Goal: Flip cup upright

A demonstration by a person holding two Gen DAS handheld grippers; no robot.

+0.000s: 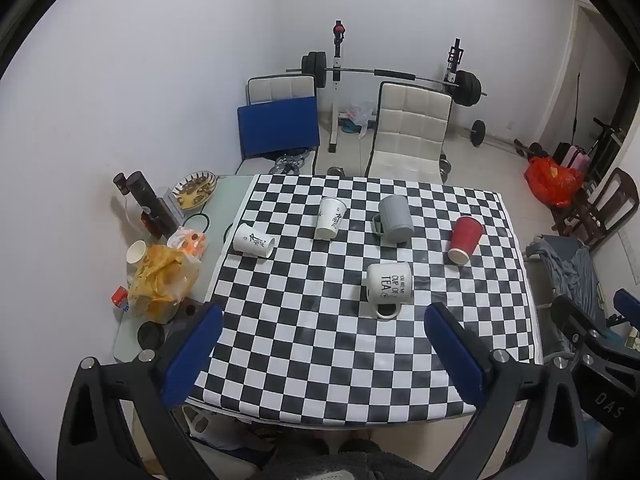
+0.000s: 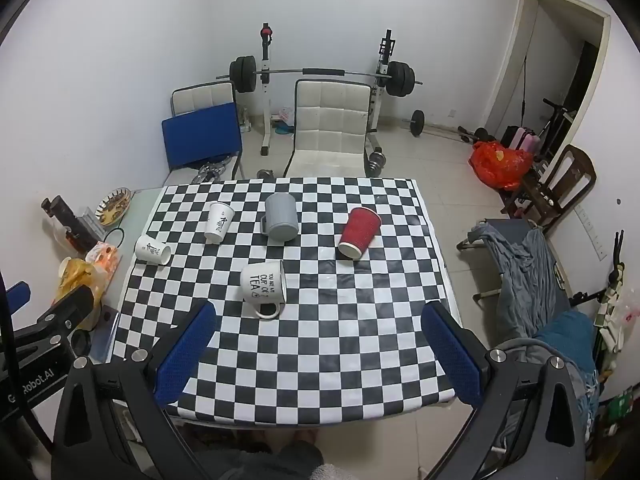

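Several cups lie on their sides on the checkered tablecloth. A white "cup of tea" mug lies nearest, handle toward me. A grey mug, a red paper cup and two white paper cups lie farther back. My left gripper is open and empty above the table's near part. My right gripper is open and empty, also held high near the front edge.
Clutter sits on the table's left strip: a dark bottle, a snack plate, an orange bag. Two white chairs and a barbell rack stand behind the table. A cot with grey cloth is at the right.
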